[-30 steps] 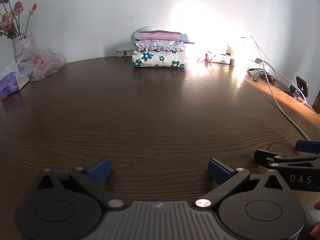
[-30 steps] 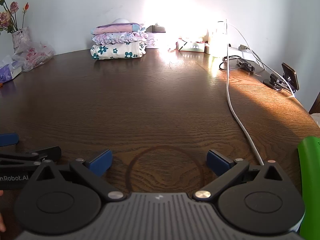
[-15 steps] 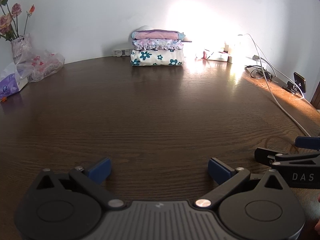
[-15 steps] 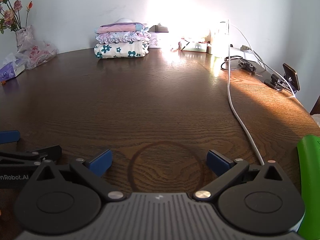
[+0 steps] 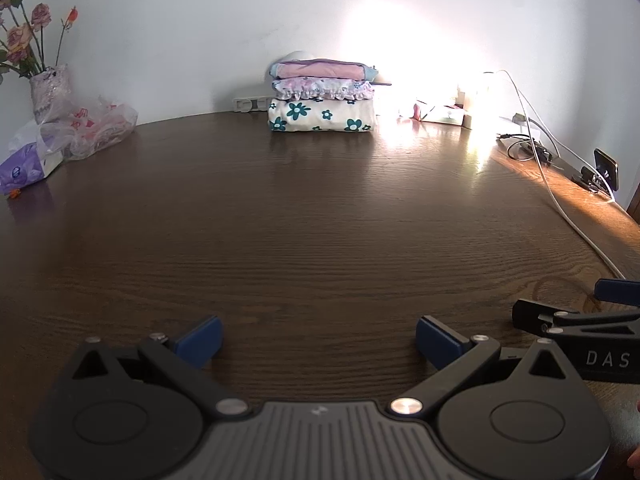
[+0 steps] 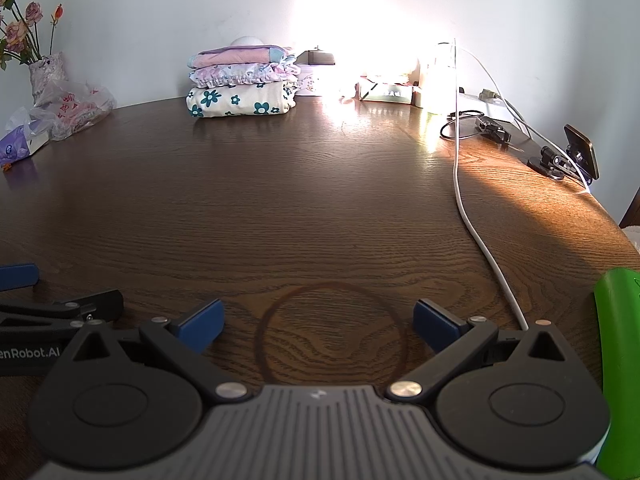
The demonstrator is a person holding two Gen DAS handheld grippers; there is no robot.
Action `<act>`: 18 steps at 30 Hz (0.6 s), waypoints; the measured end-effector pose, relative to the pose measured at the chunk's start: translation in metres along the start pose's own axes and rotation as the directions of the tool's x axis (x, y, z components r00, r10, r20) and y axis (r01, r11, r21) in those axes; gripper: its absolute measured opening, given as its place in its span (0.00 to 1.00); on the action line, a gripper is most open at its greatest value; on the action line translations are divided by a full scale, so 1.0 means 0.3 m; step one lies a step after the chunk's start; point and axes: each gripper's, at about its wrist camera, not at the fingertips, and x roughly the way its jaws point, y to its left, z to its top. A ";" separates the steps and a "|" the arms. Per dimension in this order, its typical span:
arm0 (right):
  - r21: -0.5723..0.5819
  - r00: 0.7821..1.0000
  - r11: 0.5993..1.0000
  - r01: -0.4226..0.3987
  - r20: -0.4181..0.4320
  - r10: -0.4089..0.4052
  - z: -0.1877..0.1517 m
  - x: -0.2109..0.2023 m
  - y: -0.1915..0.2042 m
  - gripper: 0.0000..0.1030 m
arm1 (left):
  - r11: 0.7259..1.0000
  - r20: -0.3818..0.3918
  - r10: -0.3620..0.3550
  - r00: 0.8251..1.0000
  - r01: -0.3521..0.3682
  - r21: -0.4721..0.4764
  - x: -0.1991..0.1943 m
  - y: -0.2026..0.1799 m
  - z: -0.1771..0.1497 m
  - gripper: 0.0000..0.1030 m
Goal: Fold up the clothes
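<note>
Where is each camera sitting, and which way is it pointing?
Left wrist: on the left gripper, low over the table, facing the folded clothes by the wall; the right gripper shows alongside.
Right wrist: on the right gripper, same direction; the left gripper shows alongside.
Shared: clothes, vase, white cable.

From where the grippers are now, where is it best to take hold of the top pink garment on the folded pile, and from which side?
Probably the near long edge of the pink garment, approached from the front, low over the table. It lies flat on top of the folded pile, that edge facing both open grippers, the left gripper and right gripper. The wall blocks the far side.
</note>
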 end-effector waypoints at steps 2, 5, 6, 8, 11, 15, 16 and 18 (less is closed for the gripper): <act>0.000 1.000 1.000 0.000 0.000 0.000 0.000 0.000 0.000 0.99 | 1.000 0.000 0.001 1.000 -0.001 0.000 0.000 -0.001 0.000 1.00; 0.000 1.000 1.000 0.000 0.000 0.000 0.000 0.000 0.001 0.99 | 1.000 0.000 0.001 1.000 -0.001 -0.001 0.000 0.000 -0.001 1.00; 0.001 1.000 1.000 0.000 0.000 0.000 0.000 0.000 0.002 0.99 | 1.000 -0.001 0.002 1.000 -0.002 -0.002 0.000 0.000 -0.001 1.00; 0.001 1.000 1.000 0.000 0.000 0.000 0.000 0.000 0.002 0.99 | 1.000 -0.001 0.006 1.000 -0.006 -0.005 0.000 -0.001 -0.001 1.00; 0.003 1.000 1.000 0.002 0.000 -0.002 0.000 0.000 0.002 0.99 | 1.000 -0.001 0.013 1.000 -0.013 -0.011 0.000 -0.004 -0.003 1.00; 0.005 1.000 1.000 0.003 0.001 -0.003 -0.004 -0.003 0.002 0.99 | 1.000 -0.001 0.013 1.000 -0.013 -0.011 -0.001 -0.001 -0.003 1.00; 0.005 1.000 1.000 0.004 0.001 -0.004 -0.006 -0.005 0.002 0.99 | 1.000 -0.001 0.014 1.000 -0.014 -0.011 -0.002 -0.002 -0.004 1.00; 0.006 1.000 1.000 0.006 0.001 -0.006 -0.013 -0.014 0.003 0.99 | 1.000 -0.001 0.014 1.000 -0.014 -0.011 -0.002 -0.002 -0.005 1.00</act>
